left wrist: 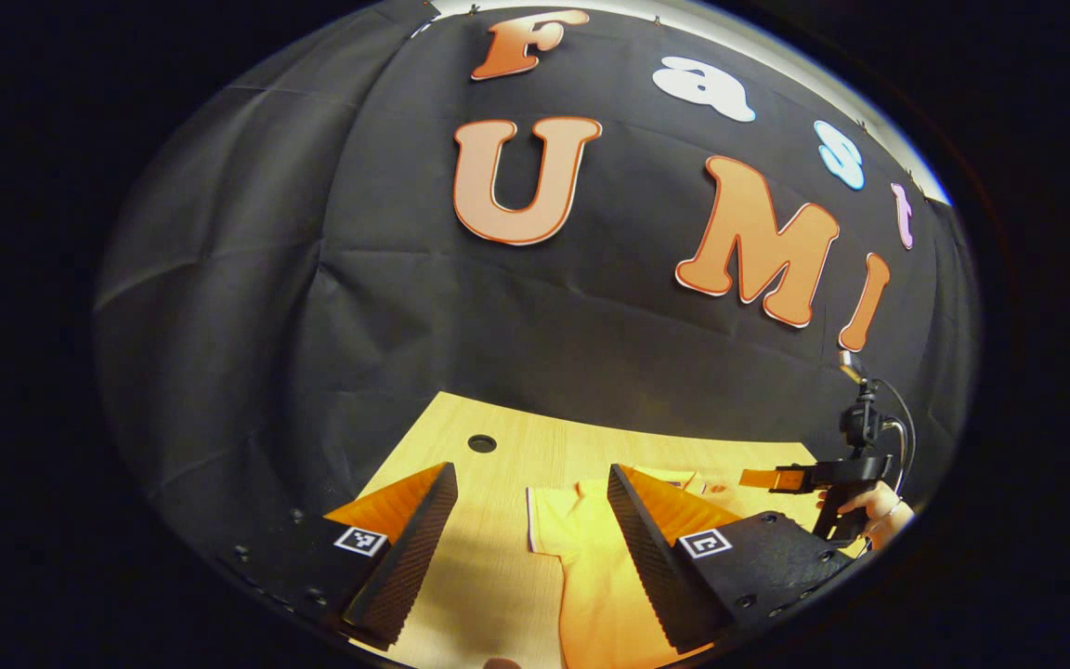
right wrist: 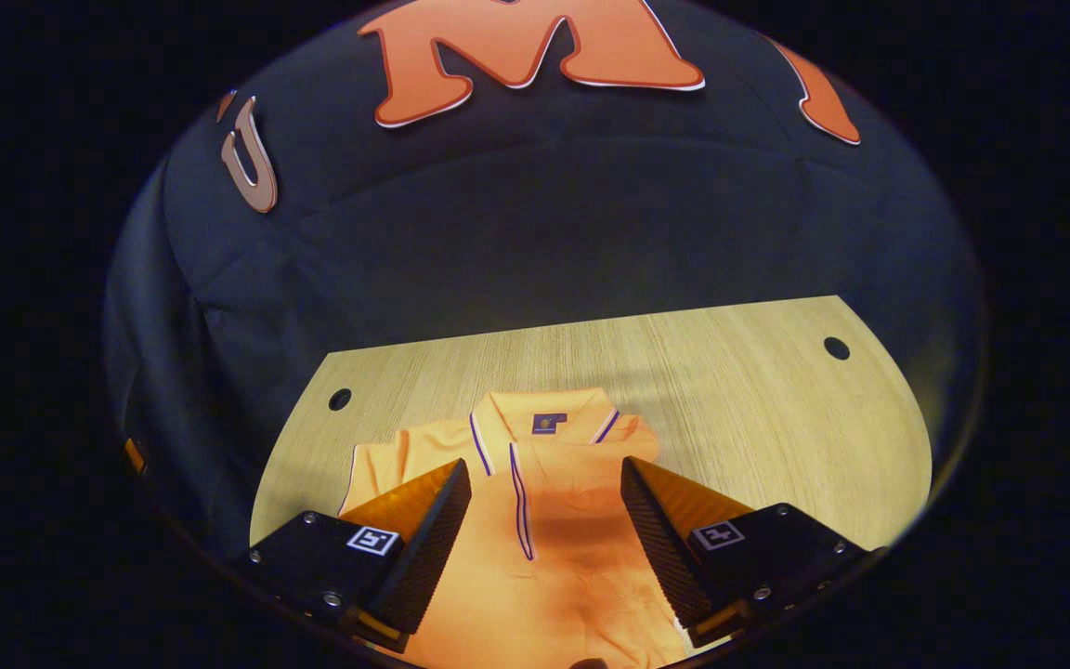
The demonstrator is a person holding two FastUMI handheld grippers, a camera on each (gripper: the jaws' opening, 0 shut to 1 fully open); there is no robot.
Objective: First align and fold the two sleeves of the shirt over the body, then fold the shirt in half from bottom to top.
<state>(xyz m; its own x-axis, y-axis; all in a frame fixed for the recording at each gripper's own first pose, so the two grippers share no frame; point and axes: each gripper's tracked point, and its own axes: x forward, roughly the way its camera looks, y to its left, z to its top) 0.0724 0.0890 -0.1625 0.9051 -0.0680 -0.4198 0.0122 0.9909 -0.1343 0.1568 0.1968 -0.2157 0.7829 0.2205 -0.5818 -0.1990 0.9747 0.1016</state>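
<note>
Shirt (right wrist: 549, 520): orange polo with striped collar (right wrist: 542, 420) and placket, lying flat on the wooden table (right wrist: 758, 390), collar toward the booth wall. In the right gripper view the near sleeve (right wrist: 386, 469) lies spread to the left; the opposite side ends at a straight edge beside bare wood, and whether a sleeve is folded there cannot be told. Lower body cut off at the bottom of the view.

Right gripper (right wrist: 546, 520): hovering above the shirt's chest, fingers spread wide, nothing between them. Also seen far right in the left gripper view, level over the table, a hand (left wrist: 879, 516) on its grip.

Left gripper (left wrist: 526, 539): released, fingers wide apart over the shirt's sleeve edge (left wrist: 544, 525) and bare table; its right finger hides part of the cloth.

Table: round holes (right wrist: 836, 348) near the back corners; open wood behind and to the right of the shirt.
</note>
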